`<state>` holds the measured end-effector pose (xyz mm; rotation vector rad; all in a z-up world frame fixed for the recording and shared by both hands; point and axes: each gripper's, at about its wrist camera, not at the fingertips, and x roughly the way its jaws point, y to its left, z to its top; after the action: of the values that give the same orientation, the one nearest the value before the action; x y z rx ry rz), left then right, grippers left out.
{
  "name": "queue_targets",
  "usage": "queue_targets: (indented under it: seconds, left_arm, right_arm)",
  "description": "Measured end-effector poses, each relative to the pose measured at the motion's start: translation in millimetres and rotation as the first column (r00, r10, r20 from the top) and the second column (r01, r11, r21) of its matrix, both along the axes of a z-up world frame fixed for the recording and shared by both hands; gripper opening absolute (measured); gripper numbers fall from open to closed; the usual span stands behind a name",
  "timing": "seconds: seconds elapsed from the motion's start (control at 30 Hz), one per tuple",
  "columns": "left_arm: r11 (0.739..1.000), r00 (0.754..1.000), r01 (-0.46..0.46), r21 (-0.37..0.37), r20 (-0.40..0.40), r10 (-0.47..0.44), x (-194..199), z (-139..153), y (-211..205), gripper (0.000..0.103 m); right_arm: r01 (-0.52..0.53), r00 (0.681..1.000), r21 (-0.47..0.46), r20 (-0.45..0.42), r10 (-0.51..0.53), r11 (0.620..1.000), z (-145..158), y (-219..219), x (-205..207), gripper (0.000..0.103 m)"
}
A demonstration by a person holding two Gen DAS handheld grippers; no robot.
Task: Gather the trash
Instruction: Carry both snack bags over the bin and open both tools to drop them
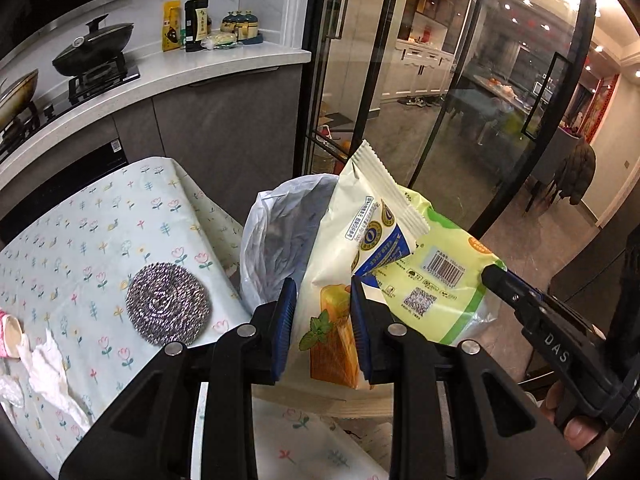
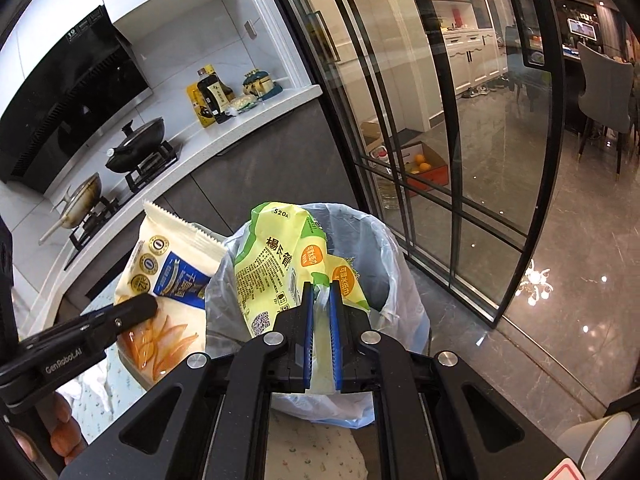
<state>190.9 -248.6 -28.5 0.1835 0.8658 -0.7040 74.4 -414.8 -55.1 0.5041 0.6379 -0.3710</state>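
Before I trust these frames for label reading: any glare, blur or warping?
Left wrist view: cream wrapper and green wrapper sharp, barcode legible; glass door mirrors room lights. Right wrist view: door frames bow strongly from fisheye; glossy floor reflects a chandelier; green wrapper text stays crisp.

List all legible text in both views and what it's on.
"DAS": black right tongs.
"GenRobot.AI": black left tongs.
"520A", "楊氏筍" (my best reading): yellow-green plastic snack bag, clamped in the right tongs.
"19": black range hood.
Cream wafer packet in the left tongs: print too small to read.
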Motion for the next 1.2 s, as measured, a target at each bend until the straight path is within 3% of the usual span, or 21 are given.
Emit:
queue_targets:
  seconds: [0.37, 0.8, 0.93, 1.07, 1.2]
  left_arm:
    - [1.0, 1.0, -0.007, 0.021, 0.011, 0.006, 15.8, -1.8, -25.7, 0.026]
    - [0.999, 1.0, -0.016, 0.044, -0.023, 0.017, 27.9, -13.1, -40.2, 0.026]
    - [0.999, 0.999, -0.026, 0.041, -0.034, 0.027, 29.7, -15.7, -39.8, 0.032]
    - [0.998, 0.999, -0.046, 0.042, -0.021, 0.047, 28.5, -14.1, -38.1, 0.049]
    - [0.998, 0.998, -0.054, 0.039, -0.02, 0.055, 28.6, -11.4, -33.8, 0.051]
  right_arm:
    - [-0.042, 0.997, -0.084, -0.063, 0.037, 0.996, -2.5, 2.0, 22.1, 0.007]
    - [-0.067, 0.993, -0.092, -0.102, 0.057, 0.994, -8.6, 10.2, 46.6, 0.008]
    - [-0.053, 0.994, -0.086, -0.104, 0.044, 0.995, -8.7, 11.2, 48.6, 0.016]
    - [-0.044, 0.995, -0.1, -0.092, 0.035, 0.994, -4.3, 13.7, 47.2, 0.036]
    - [-0.035, 0.996, -0.117, -0.083, 0.026, 0.992, 1.3, 18.0, 43.5, 0.048]
